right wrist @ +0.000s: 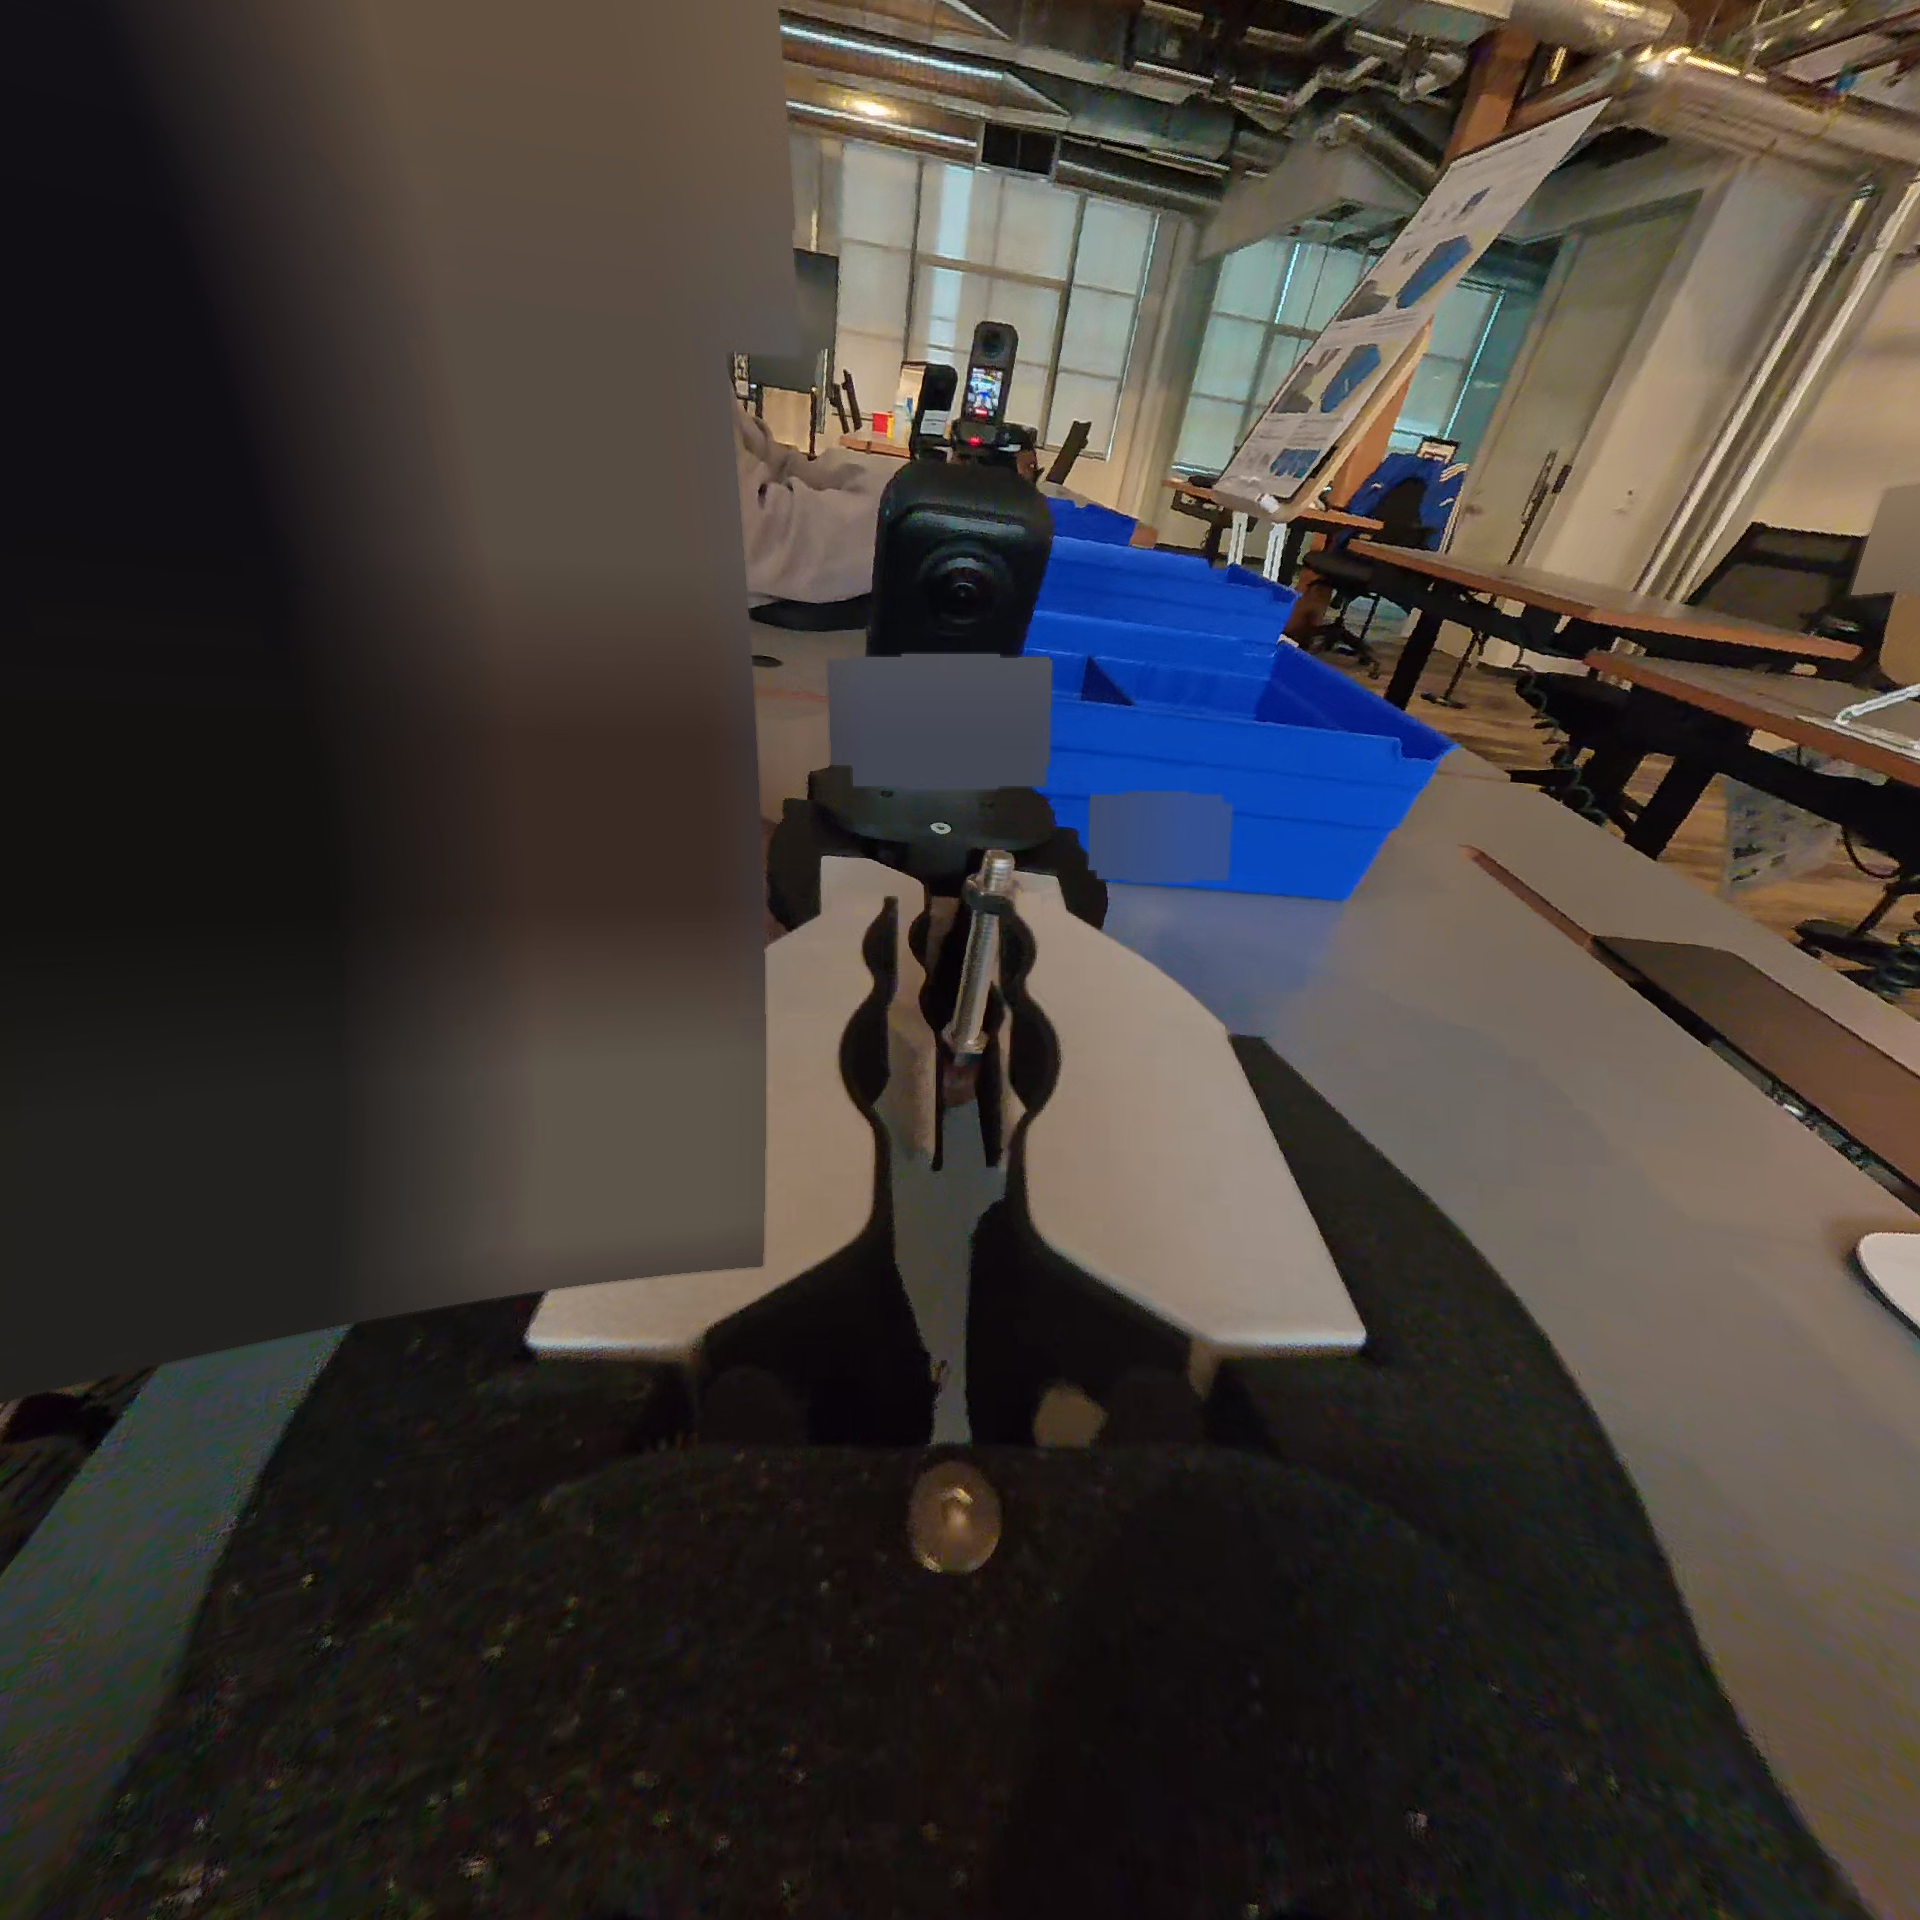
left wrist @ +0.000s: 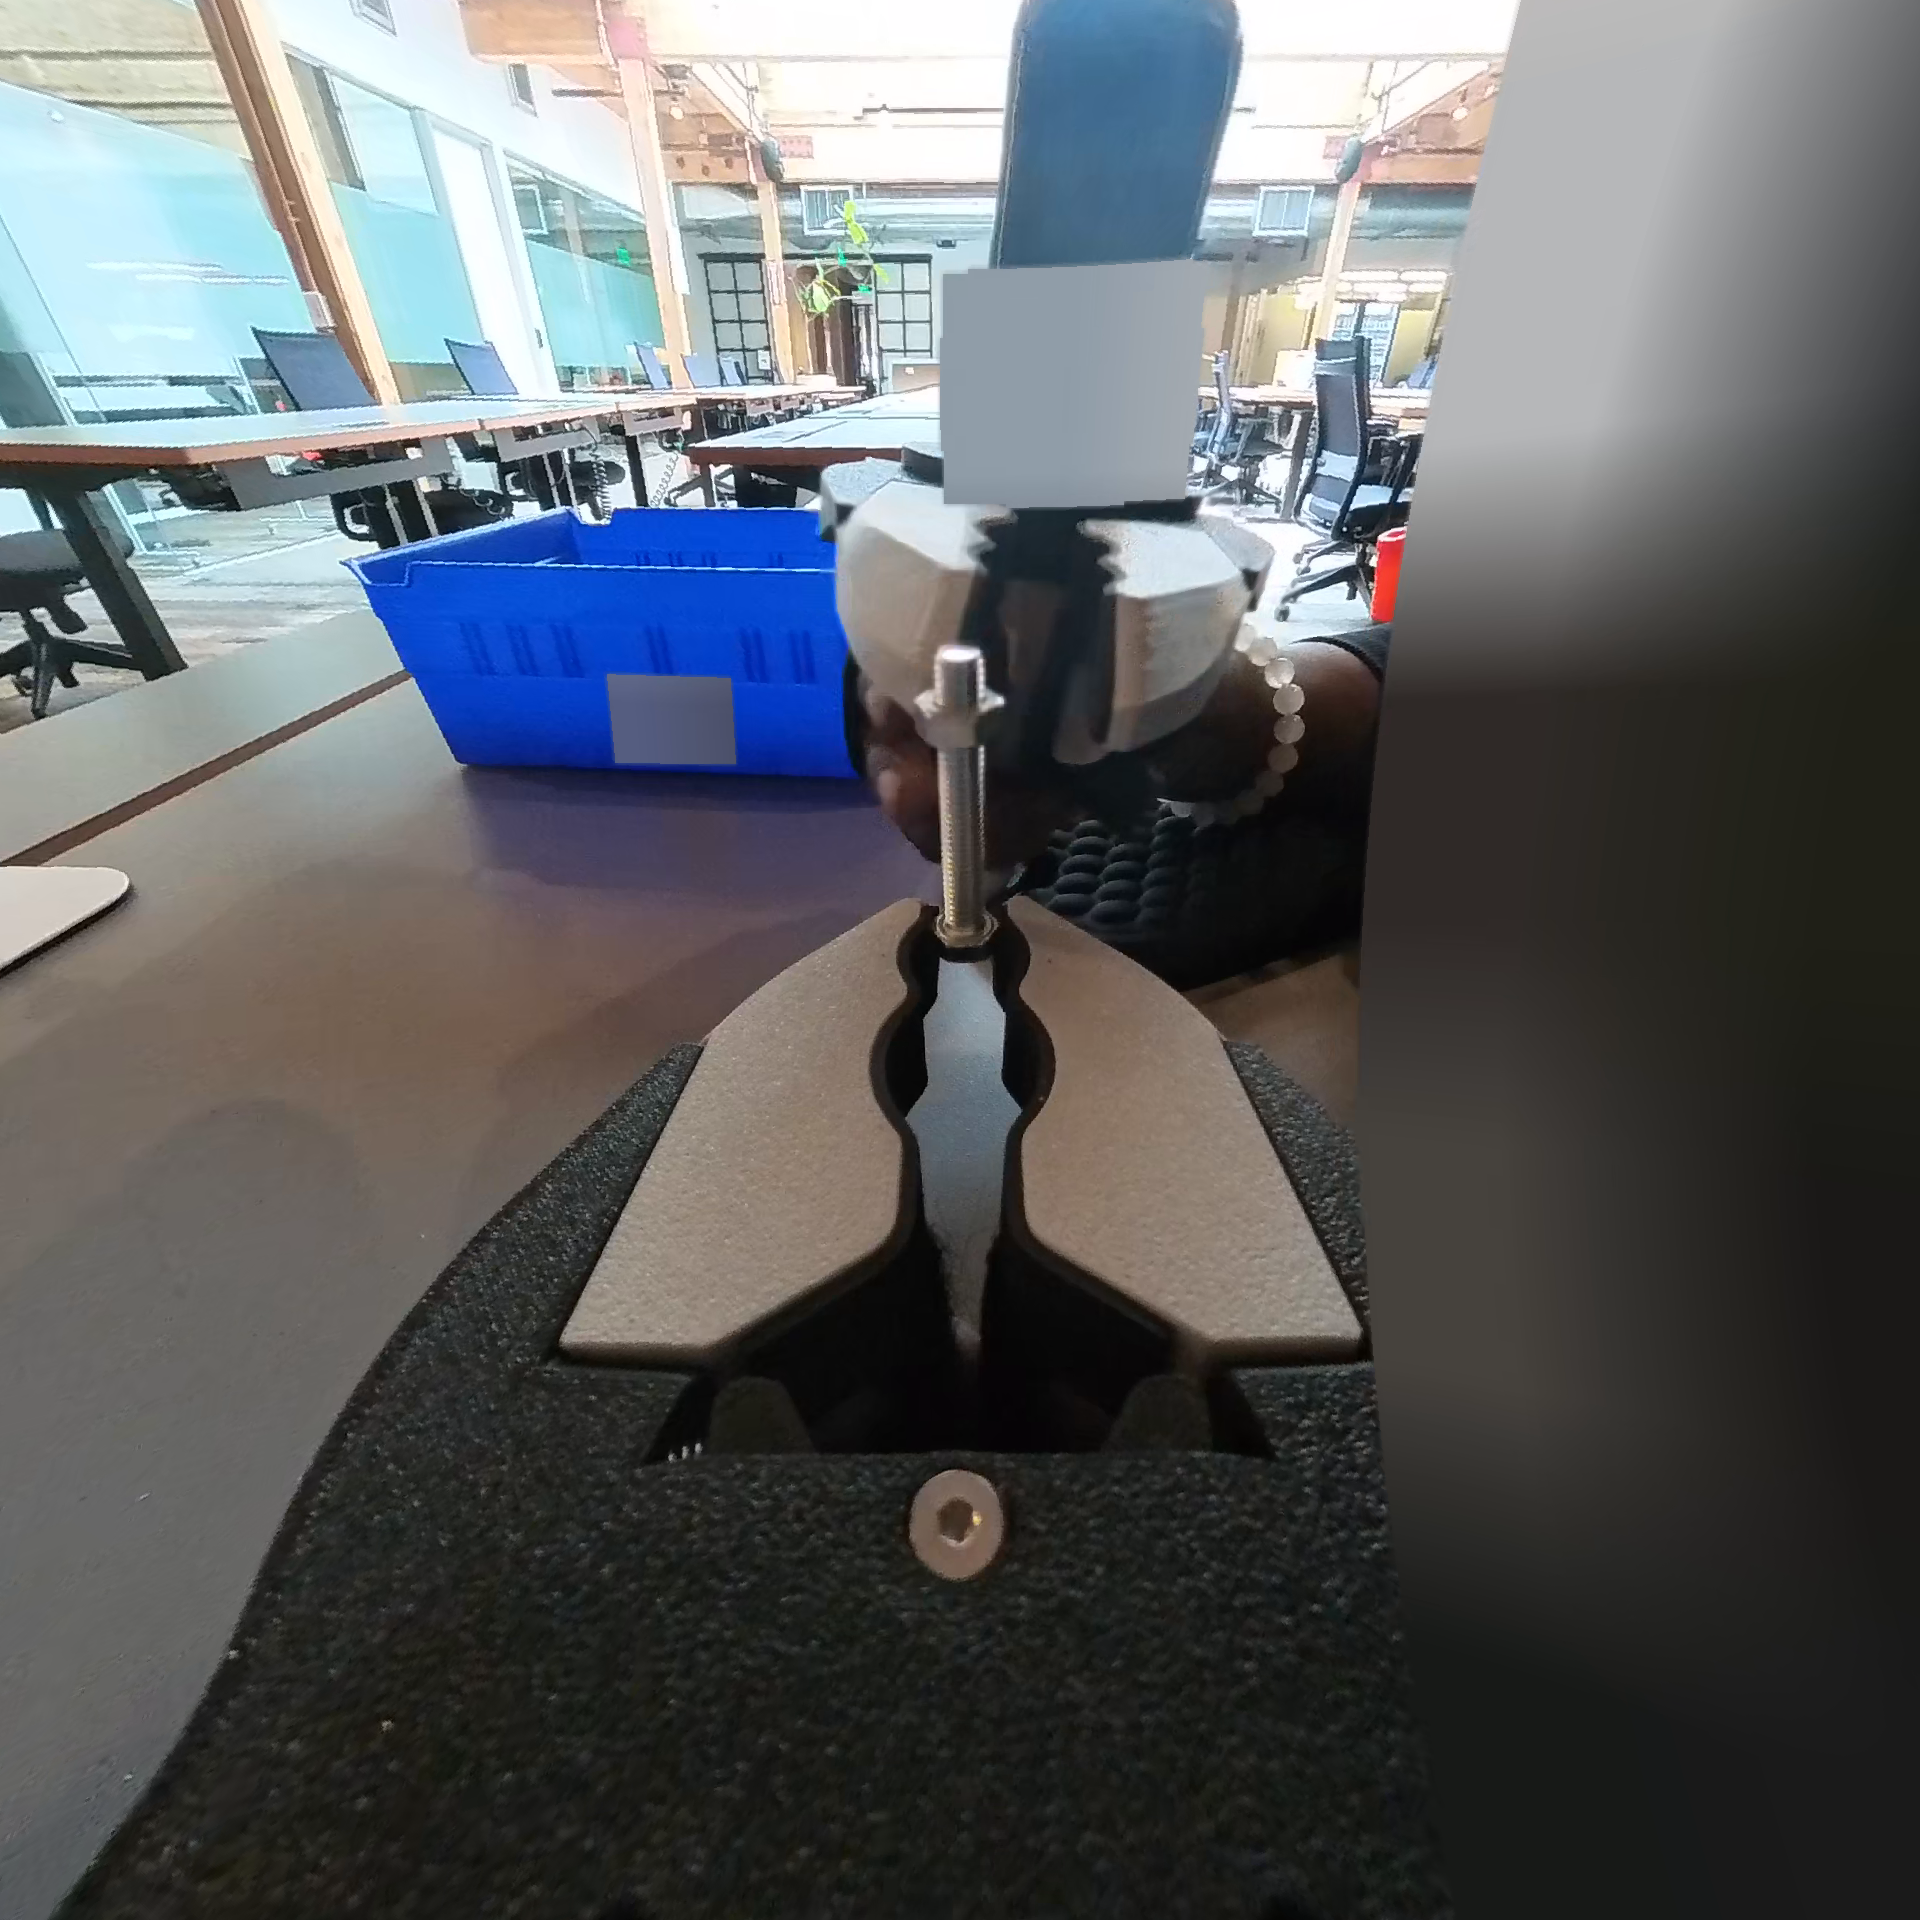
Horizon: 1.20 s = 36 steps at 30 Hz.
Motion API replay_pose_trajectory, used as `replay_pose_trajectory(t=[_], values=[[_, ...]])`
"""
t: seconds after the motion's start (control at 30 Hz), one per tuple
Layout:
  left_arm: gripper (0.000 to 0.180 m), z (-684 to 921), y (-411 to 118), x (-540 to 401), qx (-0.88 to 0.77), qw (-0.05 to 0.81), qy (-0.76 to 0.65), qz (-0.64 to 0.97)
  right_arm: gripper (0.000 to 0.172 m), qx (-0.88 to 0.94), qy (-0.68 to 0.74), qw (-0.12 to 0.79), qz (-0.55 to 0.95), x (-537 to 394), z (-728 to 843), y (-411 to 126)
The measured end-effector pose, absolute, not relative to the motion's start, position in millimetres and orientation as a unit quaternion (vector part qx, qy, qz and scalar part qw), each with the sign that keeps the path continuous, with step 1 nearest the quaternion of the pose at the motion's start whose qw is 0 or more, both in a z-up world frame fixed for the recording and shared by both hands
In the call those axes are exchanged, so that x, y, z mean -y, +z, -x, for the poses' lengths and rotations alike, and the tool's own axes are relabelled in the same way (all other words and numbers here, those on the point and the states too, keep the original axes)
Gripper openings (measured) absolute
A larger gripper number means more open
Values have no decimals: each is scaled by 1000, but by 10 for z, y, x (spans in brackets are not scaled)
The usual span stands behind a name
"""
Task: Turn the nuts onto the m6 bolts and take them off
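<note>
A silver bolt [left wrist: 956, 810] stands upright, threaded end up. My left gripper [left wrist: 966, 920] is shut on its head at the fingertips. A nut [left wrist: 961, 704] sits on the thread near the top. My right gripper [left wrist: 1039, 717] faces the left one from behind the bolt, blurred. The nut lies in front of one of its fingers, not in the gap. In the right wrist view the bolt [right wrist: 977, 966] and nut [right wrist: 989, 891] show at my right gripper's [right wrist: 956, 904] tips. The nut is close to the right finger [right wrist: 1091, 997], with clear space to the other, so the jaws stand open. The left gripper's black body [right wrist: 935, 821] is beyond.
A blue bin [left wrist: 623, 644] stands on the dark table [left wrist: 312, 1039] behind the grippers and also shows in the right wrist view [right wrist: 1247, 769]. A white flat object [left wrist: 52, 914] lies at the table's edge. A hand with a bead bracelet [left wrist: 1278, 717] holds the right gripper. My right fingertips sit around 5 cm from my left ones.
</note>
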State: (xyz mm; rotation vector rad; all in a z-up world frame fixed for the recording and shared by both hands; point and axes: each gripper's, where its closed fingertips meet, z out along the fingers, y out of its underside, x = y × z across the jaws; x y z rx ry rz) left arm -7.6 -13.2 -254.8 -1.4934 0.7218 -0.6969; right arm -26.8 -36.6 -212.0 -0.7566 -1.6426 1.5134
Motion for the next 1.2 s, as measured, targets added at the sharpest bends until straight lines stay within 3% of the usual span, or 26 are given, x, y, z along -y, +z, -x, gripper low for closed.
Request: replay_pose_trajectory(t=[0.3, 0.47, 0.53, 0.97, 1.1, 1.2], values=[[10, 79, -2545, 131, -313, 623, -304, 650, 7, 644, 596, 388, 283, 387, 236, -2086], [10, 75, -2547, 133, -315, 622, -304, 650, 39, 624, 601, 396, 305, 294, 286, -2067], [10, 74, -2549, 133, -315, 622, -303, 650, 44, 634, 595, 389, 306, 332, 300, -2109], [10, 78, -2549, 128, -313, 622, -303, 651, 11, 653, 592, 374, 286, 411, 244, -2138], [9, 83, -2547, 127, -312, 622, -304, 650, 9, 659, 590, 376, 276, 445, 228, -2141], [10, 81, -2549, 128, -313, 622, -303, 651, 17, 634, 602, 392, 284, 355, 229, -2057]])
